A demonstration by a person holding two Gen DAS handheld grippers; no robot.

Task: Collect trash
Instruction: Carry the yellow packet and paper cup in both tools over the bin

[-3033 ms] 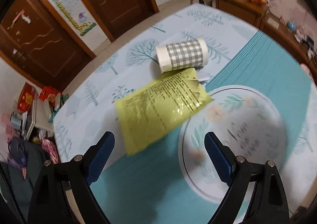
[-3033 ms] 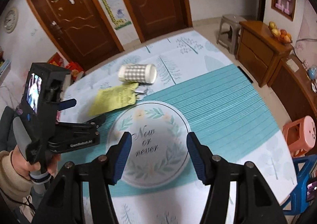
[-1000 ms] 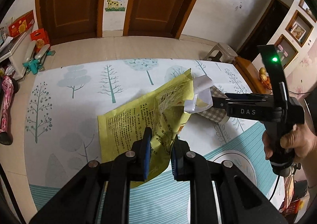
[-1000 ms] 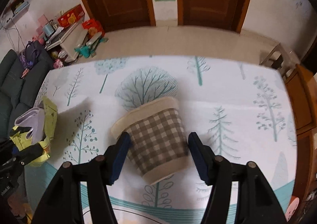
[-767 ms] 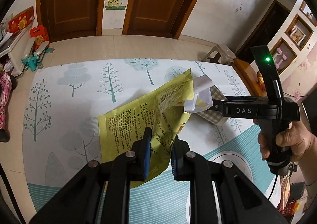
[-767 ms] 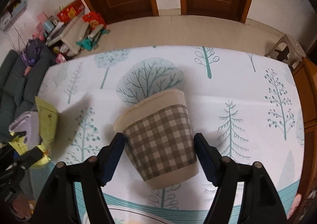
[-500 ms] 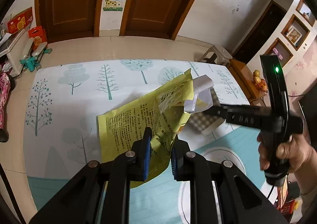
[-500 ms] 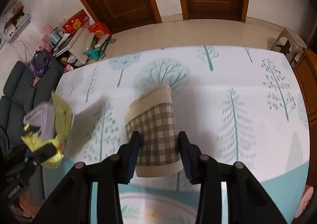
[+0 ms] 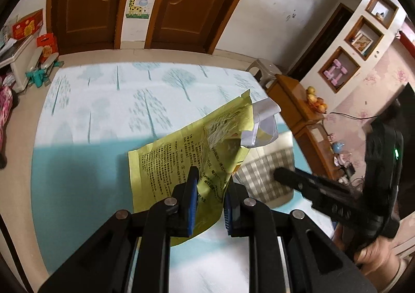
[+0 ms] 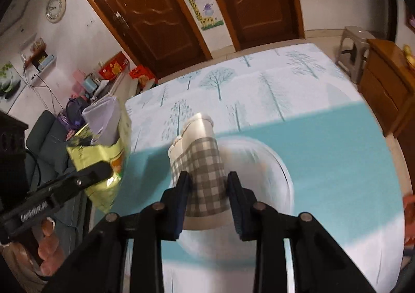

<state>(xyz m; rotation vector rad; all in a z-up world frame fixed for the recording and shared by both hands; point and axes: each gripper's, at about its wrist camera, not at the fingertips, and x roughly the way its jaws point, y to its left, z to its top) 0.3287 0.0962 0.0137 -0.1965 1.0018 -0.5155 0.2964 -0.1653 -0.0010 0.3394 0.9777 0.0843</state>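
Observation:
My left gripper (image 9: 208, 197) is shut on a yellow printed snack bag (image 9: 189, 152) and holds it above the table, with white crumpled paper (image 9: 262, 124) sticking out of its top. My right gripper (image 10: 207, 197) is shut on a grey checked paper cup (image 10: 203, 163) and holds it lifted over the table. In the left wrist view the cup (image 9: 267, 171) sits just right of the bag. In the right wrist view the bag (image 10: 103, 158) hangs at the left, beside the cup.
The table carries a cloth with a tree print (image 9: 116, 101) and teal stripes (image 10: 337, 152), with a round white pattern (image 10: 259, 168) under the cup. A wooden cabinet (image 9: 298, 101) with fruit stands at the right, a grey stool (image 10: 355, 43) beyond the table, and wooden doors behind.
My right gripper closed on the checked cup and lifted it off the table toward the near side. My left gripper kept the yellow bag raised and both hands swung nearer each other.

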